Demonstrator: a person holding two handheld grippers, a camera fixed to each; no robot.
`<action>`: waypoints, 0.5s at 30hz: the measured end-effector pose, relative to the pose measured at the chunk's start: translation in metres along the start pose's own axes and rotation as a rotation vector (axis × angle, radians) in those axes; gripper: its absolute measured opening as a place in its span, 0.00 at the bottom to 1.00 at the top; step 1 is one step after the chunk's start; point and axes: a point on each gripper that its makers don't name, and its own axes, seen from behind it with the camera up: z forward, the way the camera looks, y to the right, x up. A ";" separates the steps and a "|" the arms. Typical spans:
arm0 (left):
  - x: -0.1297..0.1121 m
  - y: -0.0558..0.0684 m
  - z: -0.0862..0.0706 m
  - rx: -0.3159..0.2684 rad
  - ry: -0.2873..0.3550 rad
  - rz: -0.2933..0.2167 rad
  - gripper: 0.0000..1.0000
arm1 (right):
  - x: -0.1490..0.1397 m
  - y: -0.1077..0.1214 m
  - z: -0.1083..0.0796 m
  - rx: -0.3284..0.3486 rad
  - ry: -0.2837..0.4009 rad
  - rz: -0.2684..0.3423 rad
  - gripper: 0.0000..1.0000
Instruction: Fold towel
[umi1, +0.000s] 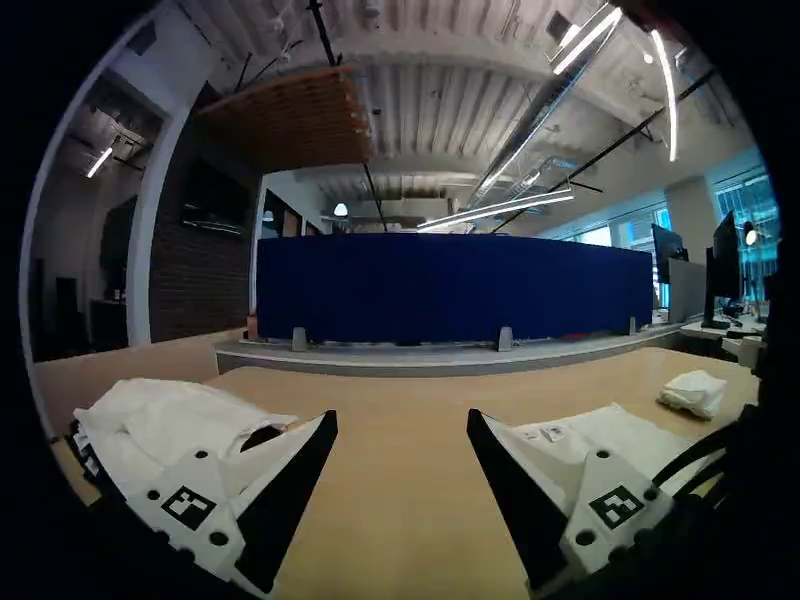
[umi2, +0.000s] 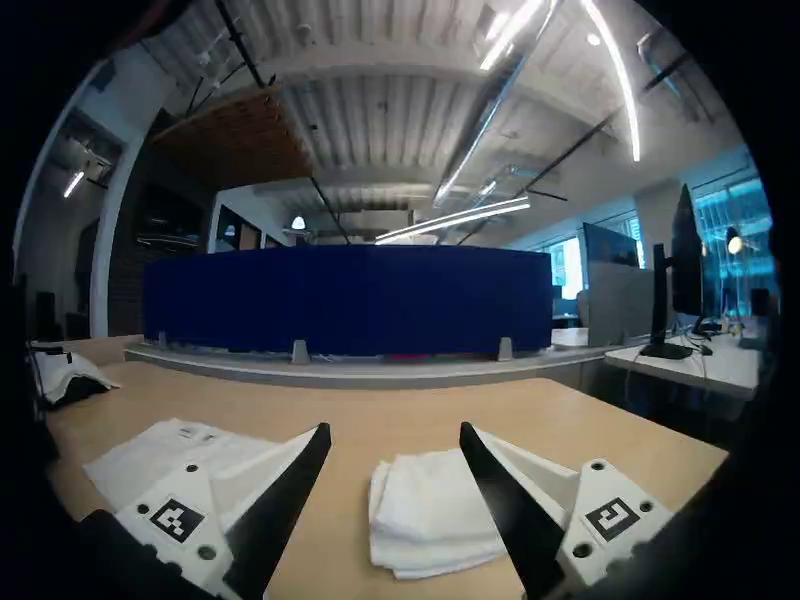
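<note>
The table (umi1: 400, 400) stands in front of the divider screen (umi1: 450, 285), and a ledge (umi1: 420, 355) runs along the screen's foot between the two. On the table, before the screen's left end, lies a crumpled cloth (umi1: 170, 420). Before its right end lies a flat towel (umi1: 600, 425), with a folded towel (umi1: 695, 390) further to the right. Past the screen's right end, a monitor (umi2: 680, 280) stands on a side desk (umi2: 690, 365).

White cloth towels: three: crumpled heap (umi1: 160, 415), flat sheet (umi2: 135, 455), folded stack (umi2: 420, 510). Blue fabric partition (umi1: 450, 290): one. Light wooden tabletop (umi1: 400, 450): one.
</note>
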 end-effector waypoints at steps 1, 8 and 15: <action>0.007 -0.001 0.001 0.000 0.005 -0.002 0.97 | 0.003 0.000 0.000 0.000 -0.001 -0.002 1.00; 0.067 -0.003 0.005 0.001 0.004 0.008 0.96 | 0.045 -0.007 -0.006 0.012 -0.032 -0.021 1.00; 0.125 0.004 0.000 -0.019 -0.042 0.027 0.96 | 0.118 -0.018 -0.008 0.020 -0.024 0.003 1.00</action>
